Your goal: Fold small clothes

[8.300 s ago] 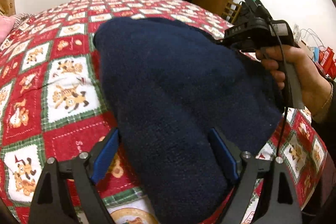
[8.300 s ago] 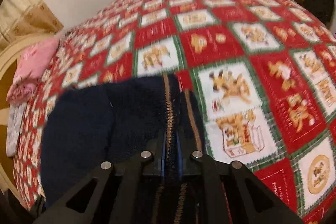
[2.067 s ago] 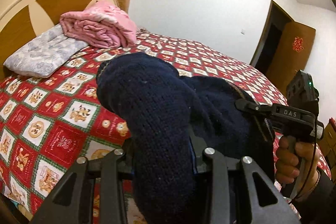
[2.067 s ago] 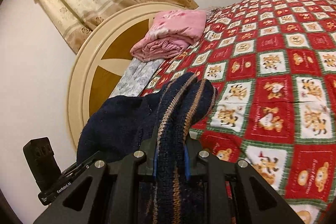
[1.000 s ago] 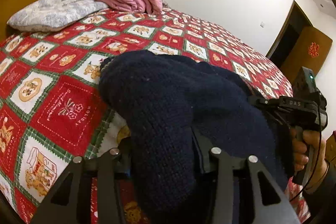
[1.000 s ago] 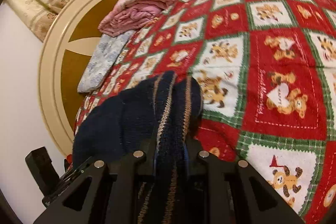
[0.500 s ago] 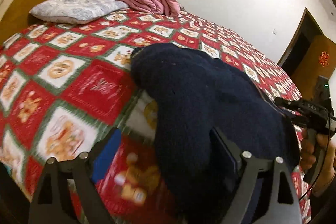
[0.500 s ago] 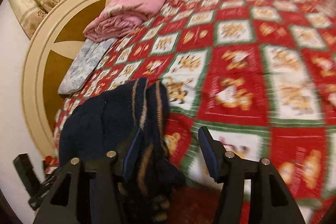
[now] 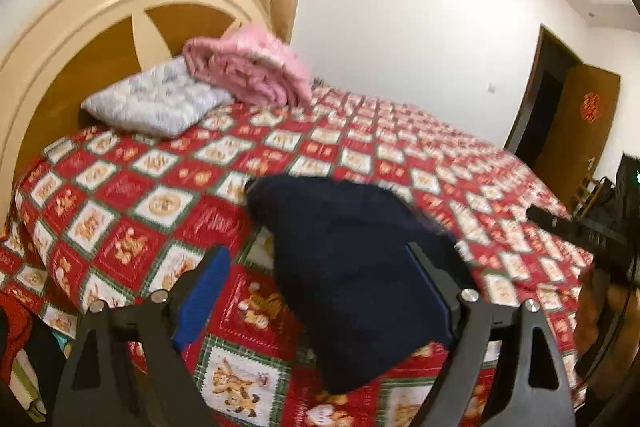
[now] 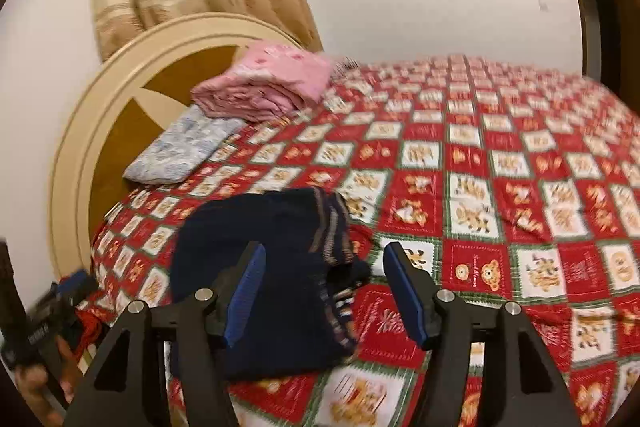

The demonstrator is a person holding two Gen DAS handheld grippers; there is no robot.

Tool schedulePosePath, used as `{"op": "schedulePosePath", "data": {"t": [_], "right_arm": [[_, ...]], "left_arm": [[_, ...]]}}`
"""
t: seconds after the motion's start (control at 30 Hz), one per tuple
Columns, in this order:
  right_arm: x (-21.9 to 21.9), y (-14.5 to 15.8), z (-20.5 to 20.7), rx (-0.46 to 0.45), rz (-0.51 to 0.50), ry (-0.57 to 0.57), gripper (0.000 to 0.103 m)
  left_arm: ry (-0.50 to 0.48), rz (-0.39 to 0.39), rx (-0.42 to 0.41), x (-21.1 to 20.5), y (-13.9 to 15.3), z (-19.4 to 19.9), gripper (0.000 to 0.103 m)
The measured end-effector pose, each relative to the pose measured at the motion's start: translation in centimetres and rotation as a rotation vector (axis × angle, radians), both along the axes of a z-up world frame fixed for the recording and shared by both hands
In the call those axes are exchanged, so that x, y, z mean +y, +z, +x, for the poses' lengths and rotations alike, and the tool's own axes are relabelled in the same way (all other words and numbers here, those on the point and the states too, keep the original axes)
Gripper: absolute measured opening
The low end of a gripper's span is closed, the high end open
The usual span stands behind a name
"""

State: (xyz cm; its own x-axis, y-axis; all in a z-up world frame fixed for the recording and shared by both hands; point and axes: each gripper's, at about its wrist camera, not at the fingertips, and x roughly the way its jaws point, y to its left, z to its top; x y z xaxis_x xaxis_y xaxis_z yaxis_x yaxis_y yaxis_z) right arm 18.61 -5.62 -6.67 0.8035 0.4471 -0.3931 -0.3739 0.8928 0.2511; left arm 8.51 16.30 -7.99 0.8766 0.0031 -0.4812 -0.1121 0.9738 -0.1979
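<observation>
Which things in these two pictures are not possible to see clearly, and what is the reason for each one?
- Navy sweater, left wrist view: motion blur, and the near part is behind the left gripper; the fold count is unclear.
- Bedspread pictures, right wrist view: blurred, the small lettering is unreadable.
- Right gripper, left wrist view: cut by the right edge; only in its own view do the opening jaws show.
- Red item, left wrist view: cut by the left edge, unidentifiable.

The bed (image 9: 420,143), covered in a red checked quilt, carries a folded navy sweater (image 9: 352,267), a grey pillow (image 9: 156,103) and a folded pink blanket (image 9: 248,71).
</observation>
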Motion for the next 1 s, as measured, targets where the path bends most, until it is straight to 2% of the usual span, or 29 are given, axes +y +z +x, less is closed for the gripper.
{"op": "schedulePosePath", "data": {"t": [0.07, 0.13, 0.33, 0.53, 1.0], "right_arm": [[0.4, 0.8, -2.4, -0.051, -0.009, 0.007, 0.076], [0.8, 1.7, -4.6, -0.1, -0.02, 0.018, 0.076], [1.6, 2.4, -7.3, -0.133, -0.055, 0.046, 0.076], [1.8, 2.2, -8.1, -0.129, -0.053, 0.062, 0.076], [1.8, 2.3, -8.6, -0.141, -0.049, 0.072, 0.076]], "left_arm": [[-0.007, 0.013, -0.036, -0.4, 1.2, -0.7, 0.094], [-0.009, 0.028, -0.069, -0.8, 2.2, -1.5, 0.096], [-0.026, 0.019, -0.124, -1.2, 3.7, -3.1, 0.096], [-0.033, 0.019, -0.141, -1.8, 4.1, -3.7, 0.1], [-0.03, 0.016, -0.137, -1.7, 4.0, -3.8, 0.1]]}}
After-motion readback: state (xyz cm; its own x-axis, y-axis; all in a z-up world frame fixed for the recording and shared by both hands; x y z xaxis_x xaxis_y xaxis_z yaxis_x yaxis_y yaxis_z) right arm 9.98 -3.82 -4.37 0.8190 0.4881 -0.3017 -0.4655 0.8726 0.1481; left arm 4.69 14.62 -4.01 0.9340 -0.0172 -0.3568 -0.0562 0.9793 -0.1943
